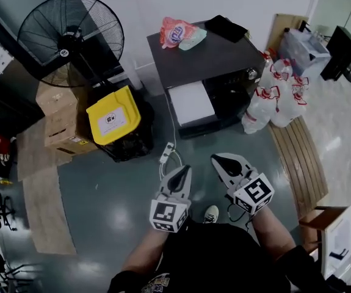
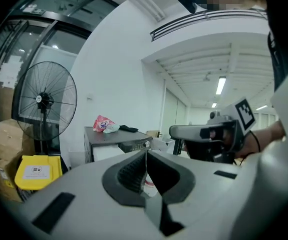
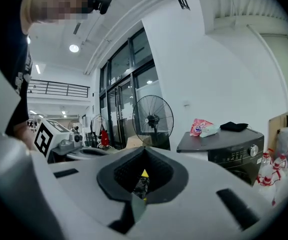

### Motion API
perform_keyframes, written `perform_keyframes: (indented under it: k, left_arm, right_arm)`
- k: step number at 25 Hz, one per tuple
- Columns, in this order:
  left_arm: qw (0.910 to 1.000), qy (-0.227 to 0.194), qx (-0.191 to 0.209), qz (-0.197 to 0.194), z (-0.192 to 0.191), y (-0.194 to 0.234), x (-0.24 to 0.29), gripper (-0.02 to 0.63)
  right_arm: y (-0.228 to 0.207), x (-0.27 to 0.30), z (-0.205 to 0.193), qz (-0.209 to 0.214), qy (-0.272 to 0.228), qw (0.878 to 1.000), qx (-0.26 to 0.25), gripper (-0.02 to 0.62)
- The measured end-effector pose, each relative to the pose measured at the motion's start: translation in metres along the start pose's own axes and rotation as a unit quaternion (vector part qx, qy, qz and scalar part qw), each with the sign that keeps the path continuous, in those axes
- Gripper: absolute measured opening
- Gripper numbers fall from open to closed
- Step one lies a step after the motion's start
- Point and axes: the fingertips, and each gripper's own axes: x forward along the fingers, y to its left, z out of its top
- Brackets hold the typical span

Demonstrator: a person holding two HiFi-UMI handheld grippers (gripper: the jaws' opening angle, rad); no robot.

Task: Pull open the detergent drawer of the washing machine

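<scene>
Both tongs, left (image 1: 181,177) and right (image 1: 224,162), are closed and empty, well short of the washer (image 1: 206,60). Its drawer, apparently the white panel (image 1: 190,102), looks shut. I should approach squarely, open one tongs, then pull straight.

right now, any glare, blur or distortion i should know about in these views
Head view: wide-angle bowing toward the edges, soft glare patches on the floor, washing machine dark with little detail. Left gripper view: fisheye circle, black corners, ceiling strip light blown out. Right gripper view: same fisheye, round ceiling light blooms, background sharp.
</scene>
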Motion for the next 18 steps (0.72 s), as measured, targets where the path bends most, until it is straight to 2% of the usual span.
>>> perform_keyframes:
  k: [6, 18]
  left_arm:
    - [0.9999, -0.004, 0.000, 0.012, -0.006, -0.012, -0.007, 0.011]
    - [0.9999, 0.000, 0.013, 0.006, 0.000, -0.025, -0.002, 0.011]
  right_arm:
    - [0.008, -0.010, -0.006, 0.013, -0.004, 1.000, -0.003, 0.003]
    - [0.003, -0.021, -0.004, 0.011, -0.011, 1.000, 0.007, 0.003]
